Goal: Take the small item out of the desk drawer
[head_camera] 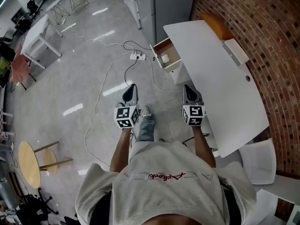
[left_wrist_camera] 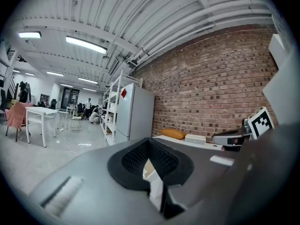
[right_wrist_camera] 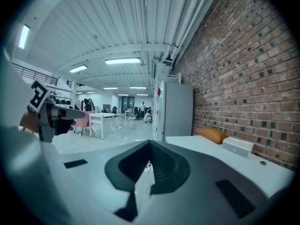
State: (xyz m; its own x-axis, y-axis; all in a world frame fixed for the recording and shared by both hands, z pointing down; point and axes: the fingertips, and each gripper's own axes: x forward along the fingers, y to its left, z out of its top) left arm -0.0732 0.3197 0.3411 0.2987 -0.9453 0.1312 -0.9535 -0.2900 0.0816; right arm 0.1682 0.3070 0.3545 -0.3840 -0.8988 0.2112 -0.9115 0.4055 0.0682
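The white desk [head_camera: 220,88] stands along the brick wall at the right. Its wooden drawer [head_camera: 171,49] is pulled open at the far end, and a small white item [head_camera: 165,58] lies inside. My left gripper [head_camera: 131,87] and right gripper [head_camera: 187,87] are held side by side over the floor, well short of the drawer, both pointing forward. Each is shut with nothing between its jaws. The left gripper [left_wrist_camera: 149,143] points toward the desk end. The right gripper [right_wrist_camera: 149,148] looks along the desk's edge.
An orange cushion [head_camera: 216,25] and a white box [head_camera: 236,51] lie on the desk's far part. A power strip [head_camera: 137,56] with cables trails over the floor near the drawer. A tall cabinet [head_camera: 171,3] stands beyond; a white chair [head_camera: 258,161] sits near right.
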